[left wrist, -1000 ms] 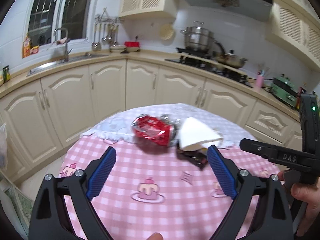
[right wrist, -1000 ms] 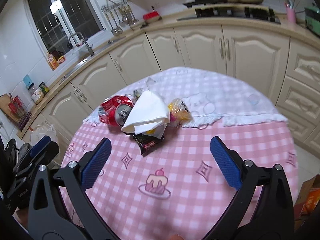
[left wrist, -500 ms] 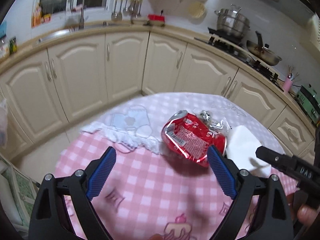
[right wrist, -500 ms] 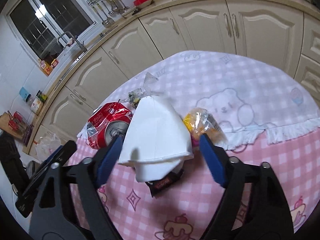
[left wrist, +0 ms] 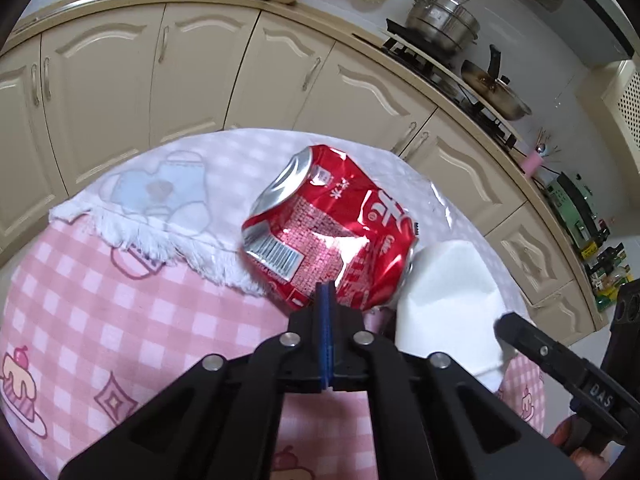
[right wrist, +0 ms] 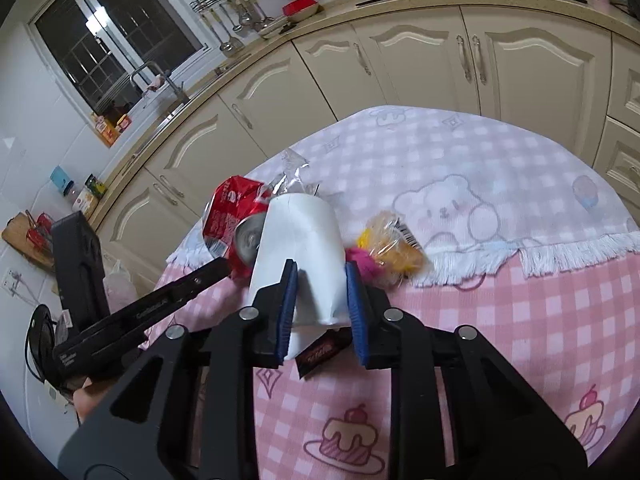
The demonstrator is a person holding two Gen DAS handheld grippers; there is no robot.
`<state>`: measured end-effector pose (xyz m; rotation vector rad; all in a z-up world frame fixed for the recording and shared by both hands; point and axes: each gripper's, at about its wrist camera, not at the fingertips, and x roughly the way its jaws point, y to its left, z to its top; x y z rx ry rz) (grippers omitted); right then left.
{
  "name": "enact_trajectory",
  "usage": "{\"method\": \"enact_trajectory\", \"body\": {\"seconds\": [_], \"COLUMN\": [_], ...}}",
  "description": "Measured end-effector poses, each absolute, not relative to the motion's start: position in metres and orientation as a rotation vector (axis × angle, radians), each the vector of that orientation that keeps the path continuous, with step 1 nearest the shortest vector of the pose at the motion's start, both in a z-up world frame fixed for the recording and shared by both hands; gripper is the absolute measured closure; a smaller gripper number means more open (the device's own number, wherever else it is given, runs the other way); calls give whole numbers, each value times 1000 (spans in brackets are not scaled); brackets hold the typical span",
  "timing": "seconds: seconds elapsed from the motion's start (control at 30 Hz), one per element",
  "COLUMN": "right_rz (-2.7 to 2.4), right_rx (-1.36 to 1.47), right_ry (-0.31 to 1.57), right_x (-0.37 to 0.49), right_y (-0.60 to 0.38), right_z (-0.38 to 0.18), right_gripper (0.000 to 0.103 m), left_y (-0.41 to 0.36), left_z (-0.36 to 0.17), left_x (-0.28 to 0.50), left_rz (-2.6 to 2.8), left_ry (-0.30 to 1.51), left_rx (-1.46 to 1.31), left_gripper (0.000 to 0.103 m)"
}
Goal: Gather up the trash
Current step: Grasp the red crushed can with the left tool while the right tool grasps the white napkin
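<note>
A crushed red can (left wrist: 332, 236) lies on its side on the table, half on a white fringed cloth (left wrist: 168, 208). My left gripper (left wrist: 325, 289) is shut, blue pads flat together, tips right at the can's near edge; nothing shows between them. Right of the can lies a flattened white paper cup (left wrist: 444, 292). In the right wrist view the can (right wrist: 226, 212) sits left of the cup (right wrist: 300, 240). My right gripper (right wrist: 321, 268) is closing, both pads against the cup's near end. A dark wrapper (right wrist: 324, 350) lies under the cup.
A yellow-orange snack wrapper (right wrist: 394, 248) and a pink scrap (right wrist: 360, 260) lie right of the cup, clear crinkled plastic (right wrist: 290, 178) behind it. The round table wears a pink checked cloth (right wrist: 500, 340). Cream cabinets (left wrist: 200, 60) curve behind. The left gripper's body (right wrist: 140, 312) crosses at left.
My left gripper came forward and down to the can and its jaws went from wide to shut. My right gripper moved in over the white cup and its jaws narrowed onto it.
</note>
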<state>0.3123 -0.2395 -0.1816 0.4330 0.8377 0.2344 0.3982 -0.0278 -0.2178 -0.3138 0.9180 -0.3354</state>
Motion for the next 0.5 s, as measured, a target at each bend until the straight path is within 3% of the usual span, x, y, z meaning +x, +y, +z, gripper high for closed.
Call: {"method": "enact_trajectory", "body": {"seconds": [0.1, 0.13, 0.17, 0.23, 0.5], "right_rz": [244, 247, 249, 253, 260], "right_rx": [421, 422, 421, 419, 414], "right_ry": [843, 847, 851, 857, 855], "right_x": [307, 306, 305, 305, 309], "right_y": [-239, -239, -240, -239, -235], "right_z": [-181, -182, -183, -184, -185], "right_gripper": [79, 79, 79, 78, 78], "left_y": [-27, -25, -23, -17, -21], "left_z": [-216, -215, -211, -202, -187], "left_x": [395, 393, 391, 385, 427], "left_rz": [-328, -329, -317, -277, -209], "left_ry": [913, 910, 902, 830, 781], "left_rx": [-306, -306, -300, -283, -95], "left_gripper": [101, 89, 51, 10, 10]}}
